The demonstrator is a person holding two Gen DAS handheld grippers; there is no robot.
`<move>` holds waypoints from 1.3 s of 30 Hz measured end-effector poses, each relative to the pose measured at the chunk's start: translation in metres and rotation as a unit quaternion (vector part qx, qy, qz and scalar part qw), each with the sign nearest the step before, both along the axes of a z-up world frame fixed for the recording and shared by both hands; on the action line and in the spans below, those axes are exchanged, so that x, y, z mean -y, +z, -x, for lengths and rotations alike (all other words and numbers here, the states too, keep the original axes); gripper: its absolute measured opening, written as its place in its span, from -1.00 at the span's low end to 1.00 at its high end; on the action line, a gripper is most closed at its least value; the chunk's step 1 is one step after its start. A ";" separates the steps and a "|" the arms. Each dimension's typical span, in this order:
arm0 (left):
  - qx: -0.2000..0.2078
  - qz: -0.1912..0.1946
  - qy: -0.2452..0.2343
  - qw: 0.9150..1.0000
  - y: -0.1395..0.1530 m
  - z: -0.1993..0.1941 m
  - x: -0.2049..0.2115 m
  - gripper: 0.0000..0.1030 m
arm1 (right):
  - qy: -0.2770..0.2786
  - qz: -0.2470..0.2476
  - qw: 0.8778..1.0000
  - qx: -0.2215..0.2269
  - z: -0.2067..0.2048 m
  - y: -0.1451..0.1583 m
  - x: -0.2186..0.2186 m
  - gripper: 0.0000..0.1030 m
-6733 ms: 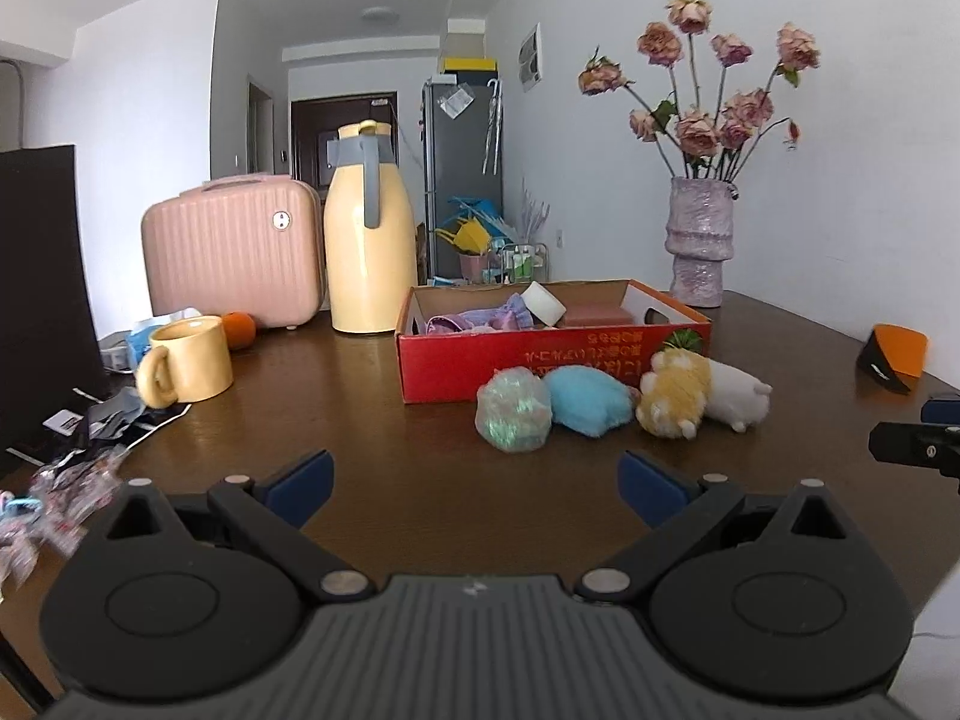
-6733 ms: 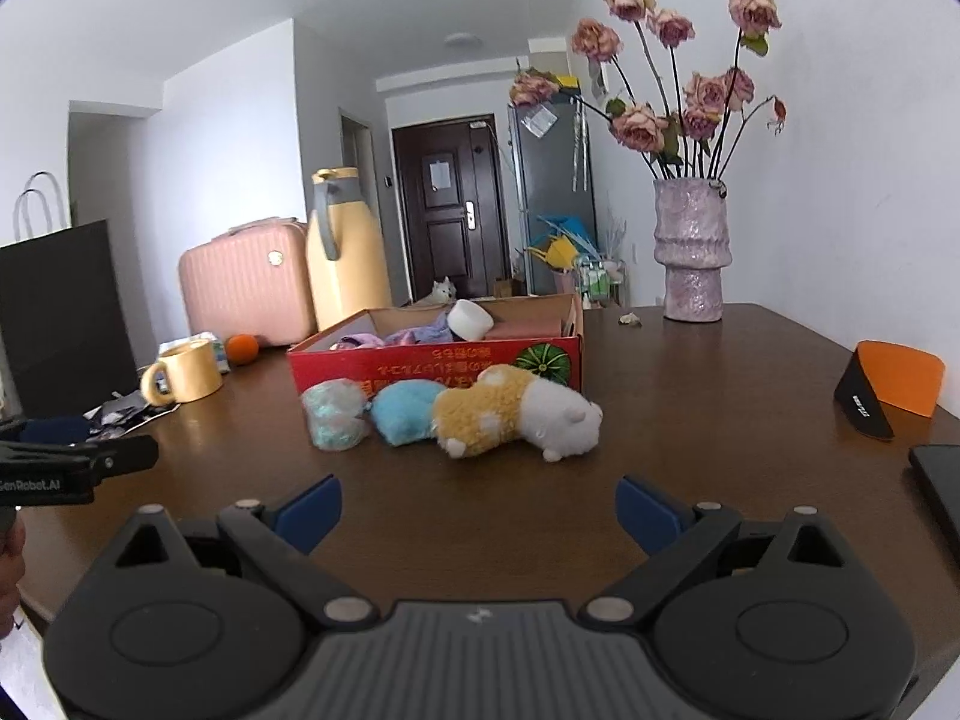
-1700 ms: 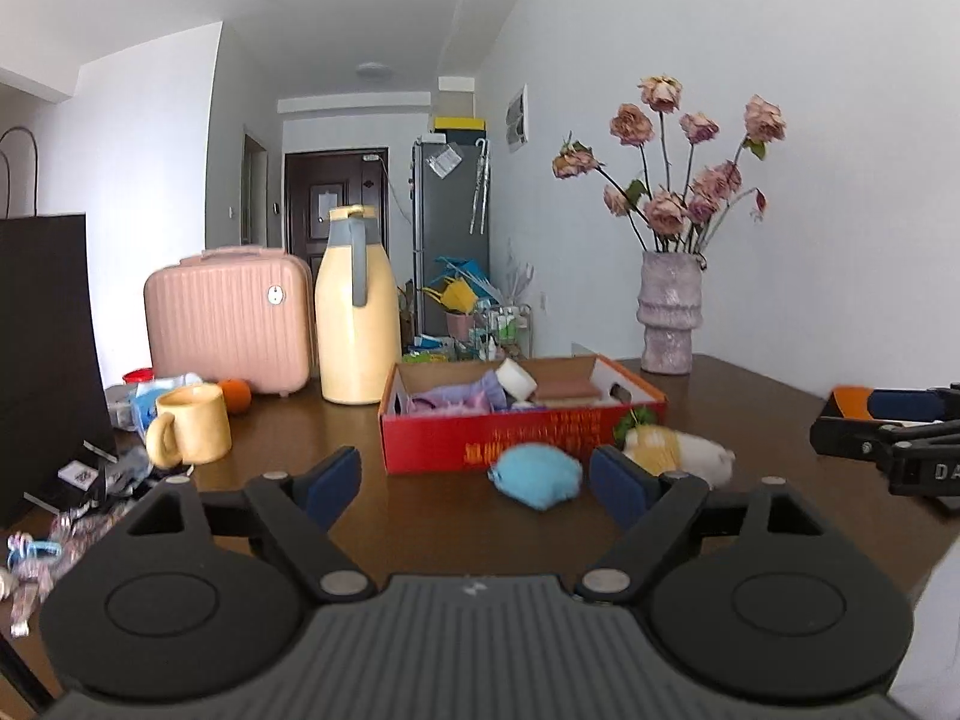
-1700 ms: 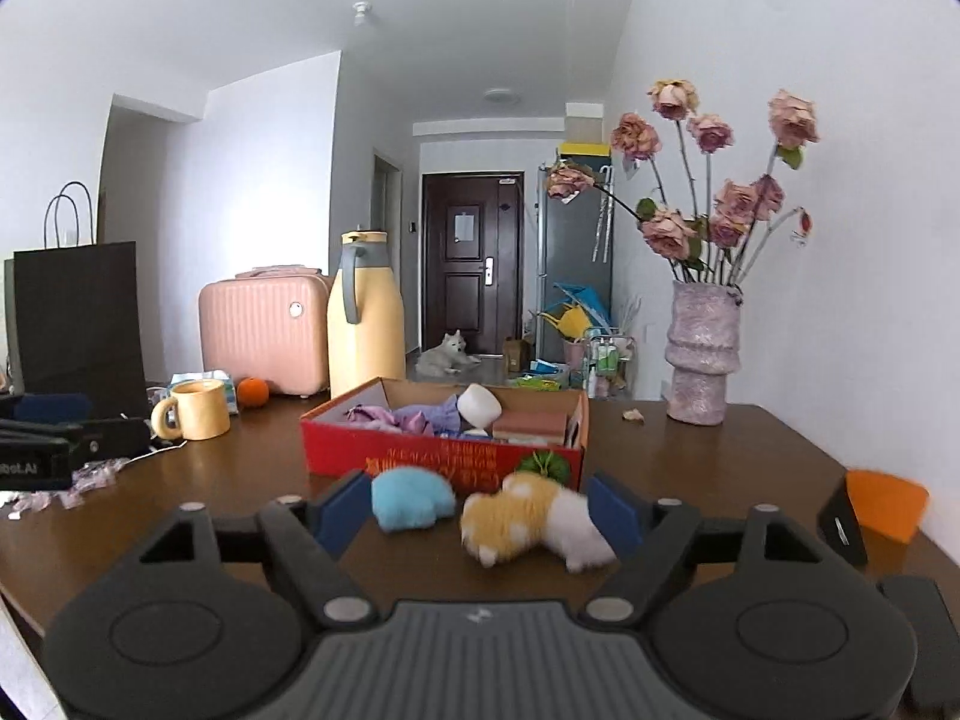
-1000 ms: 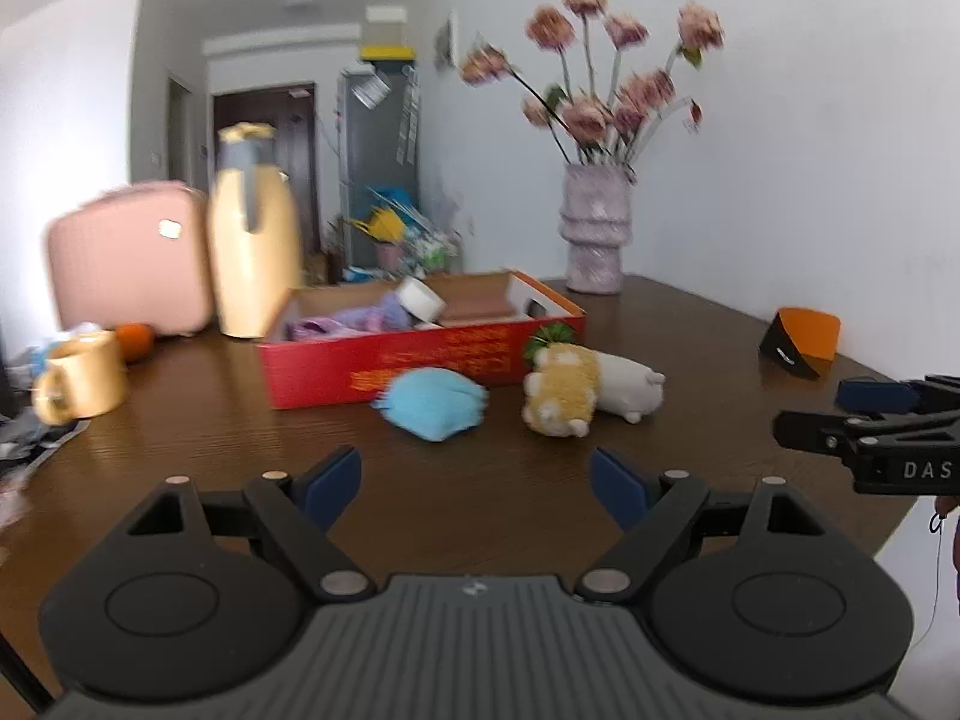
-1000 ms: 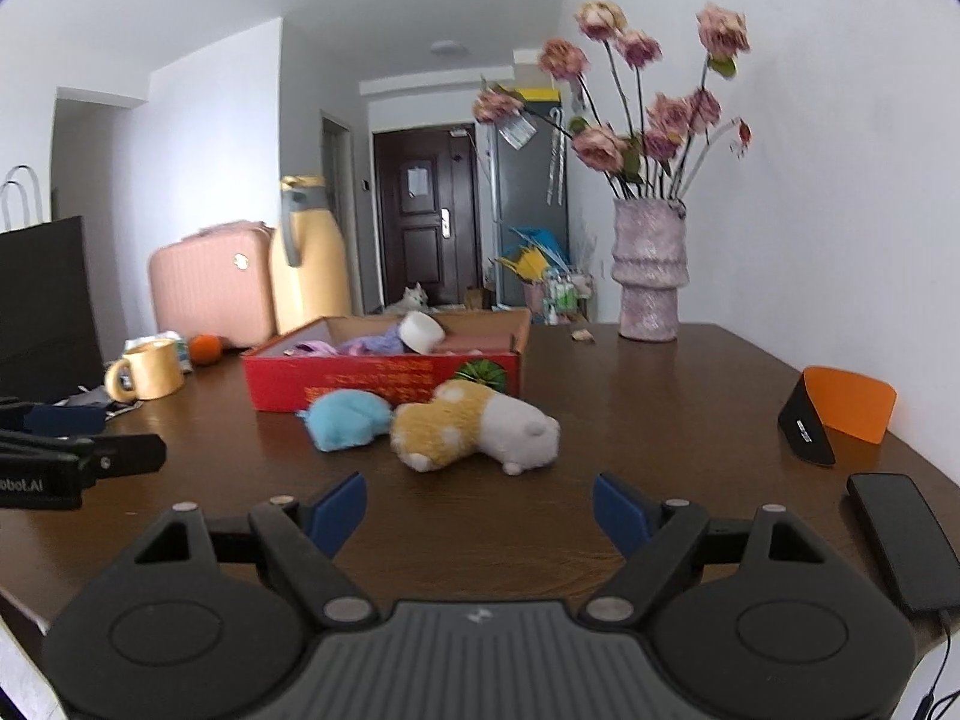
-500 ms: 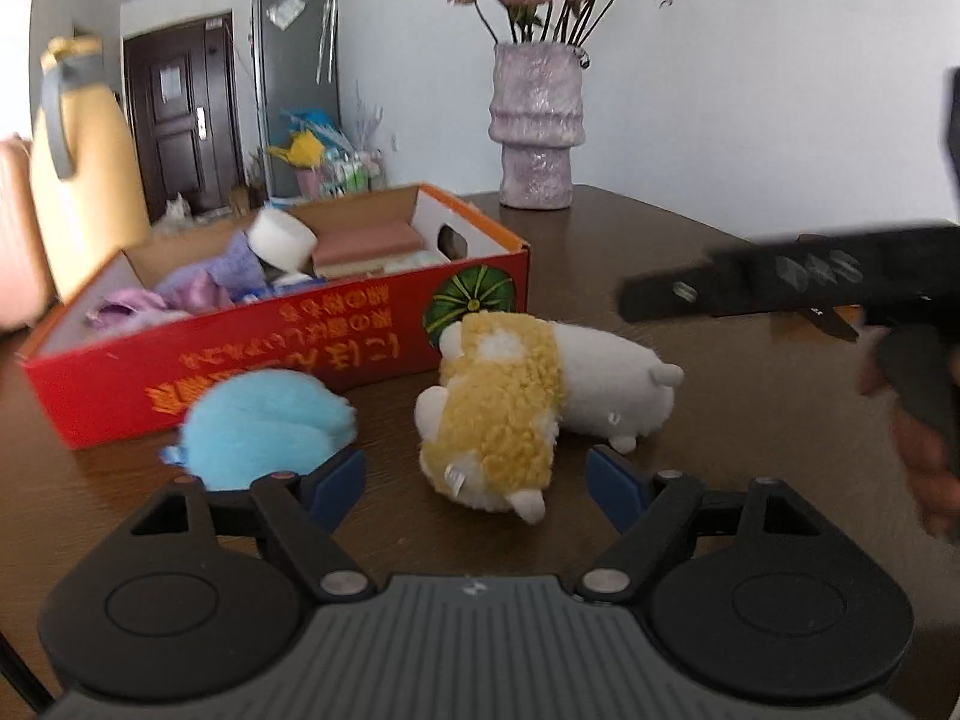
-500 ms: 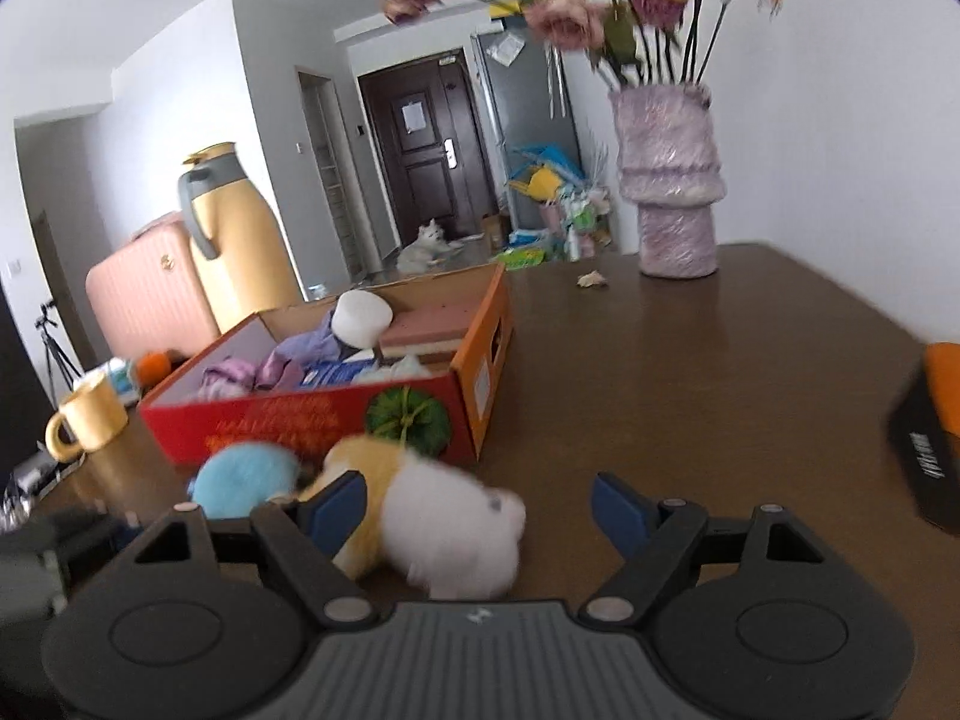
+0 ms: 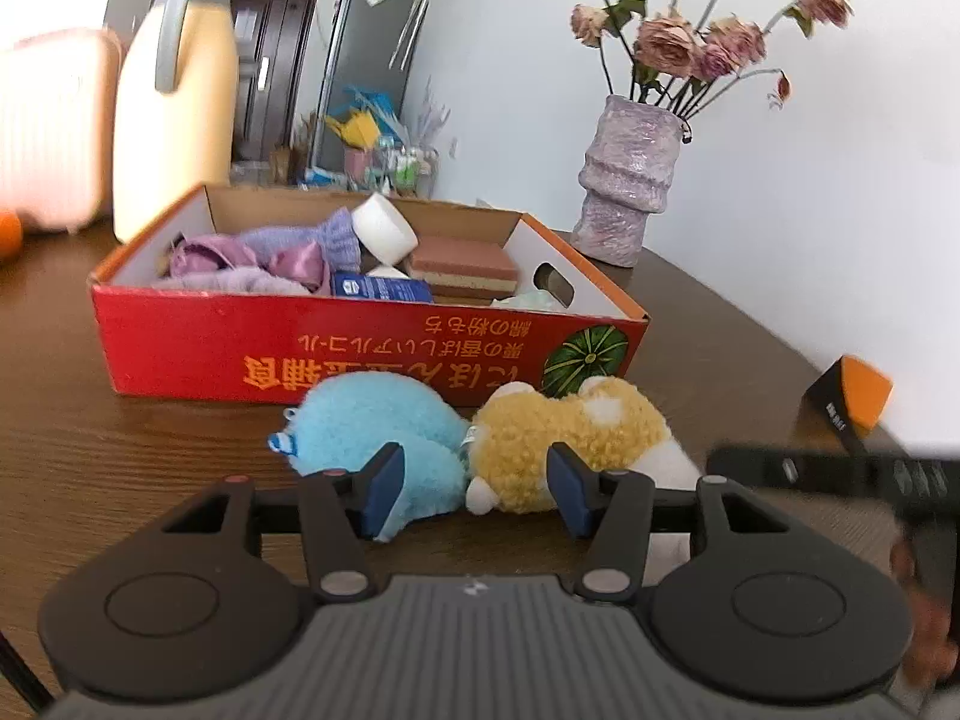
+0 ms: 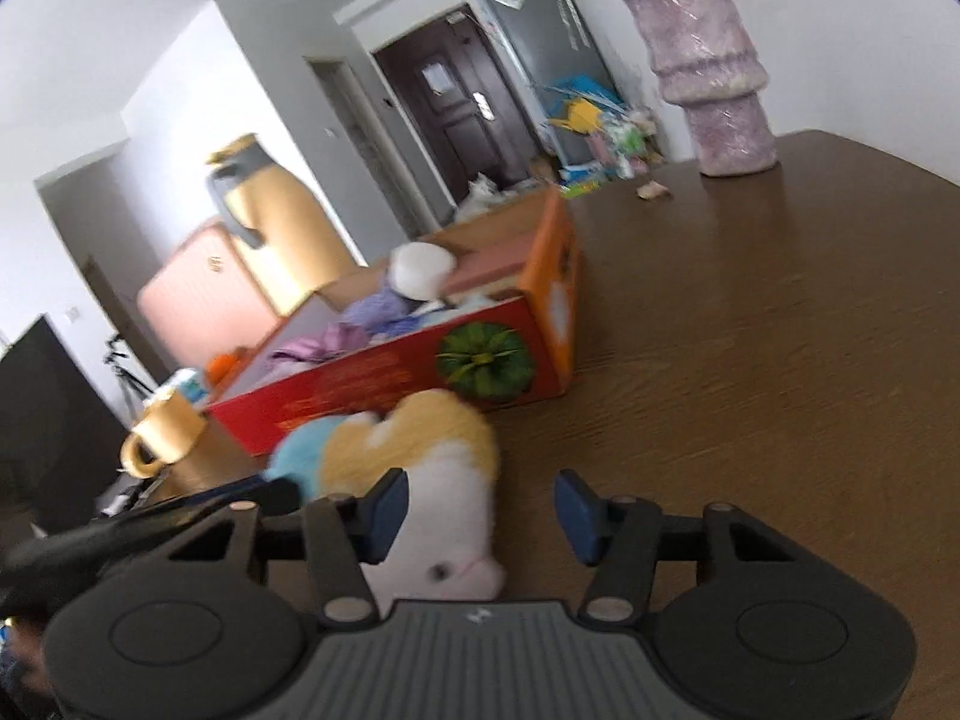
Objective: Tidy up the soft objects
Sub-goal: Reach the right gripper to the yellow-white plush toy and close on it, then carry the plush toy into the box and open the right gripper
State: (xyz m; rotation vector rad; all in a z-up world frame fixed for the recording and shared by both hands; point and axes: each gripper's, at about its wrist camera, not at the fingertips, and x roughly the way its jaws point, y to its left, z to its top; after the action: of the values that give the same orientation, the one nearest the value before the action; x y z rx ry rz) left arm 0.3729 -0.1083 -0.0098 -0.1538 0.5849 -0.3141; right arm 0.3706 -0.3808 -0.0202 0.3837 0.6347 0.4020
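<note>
Fluffy round blue plush (image 9: 384, 420), curly tan-and-white plush (image 9: 570, 438)

Wooden table (image 9: 90, 468). Red cardboard box (image 9: 336, 342), open-topped, holding purple cloths (image 9: 258, 258), a white roll (image 9: 384, 228), a sponge (image 9: 465, 261). Before it, touching each other: blue plush toy (image 9: 372, 420) and yellow-and-white plush toy (image 9: 570, 426). Left gripper (image 9: 474, 483) with jaws apart, around where the two toys meet. Behind: yellow jug (image 9: 174, 96), vase of roses (image 9: 630, 174).
</note>
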 end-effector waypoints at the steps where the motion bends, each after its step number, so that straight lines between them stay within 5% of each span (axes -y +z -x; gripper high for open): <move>1: -0.006 0.008 0.000 1.000 0.000 -0.004 -0.001 0.05 | 0.005 -0.003 1.000 0.006 0.006 0.001 -0.002 0.20; 7: -0.047 0.046 -0.016 0.998 -0.007 -0.026 0.003 0.03 | 0.028 0.076 0.996 0.038 0.019 -0.002 -0.035 0.27; 14: -0.050 0.039 -0.037 0.997 -0.008 -0.021 0.008 -0.30 | 0.031 0.091 0.995 0.028 0.018 -0.007 -0.050 -0.05; 22: -0.046 0.044 -0.055 0.996 -0.004 0.043 -0.003 -0.34 | 0.043 0.122 0.991 0.031 0.069 0.006 -0.059 -0.11; 28: -0.032 0.036 -0.062 0.997 -0.008 0.099 -0.012 -0.14 | 0.065 0.122 0.990 0.032 0.137 0.006 -0.064 -0.12; 32: -0.029 0.048 -0.051 0.997 -0.010 0.110 -0.020 0.13 | 0.064 0.125 0.990 0.032 0.162 0.004 -0.068 -0.12; 39: -0.043 0.099 -0.062 0.992 -0.017 0.107 -0.032 0.19 | 0.077 0.136 0.987 0.038 0.180 0.007 -0.075 -0.12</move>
State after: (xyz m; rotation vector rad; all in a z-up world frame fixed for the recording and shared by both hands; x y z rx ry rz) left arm 0.2659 -0.0764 -0.0264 -0.3236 0.6492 -0.4876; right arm 0.1909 -0.3059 -0.0135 0.0580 0.6369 0.4673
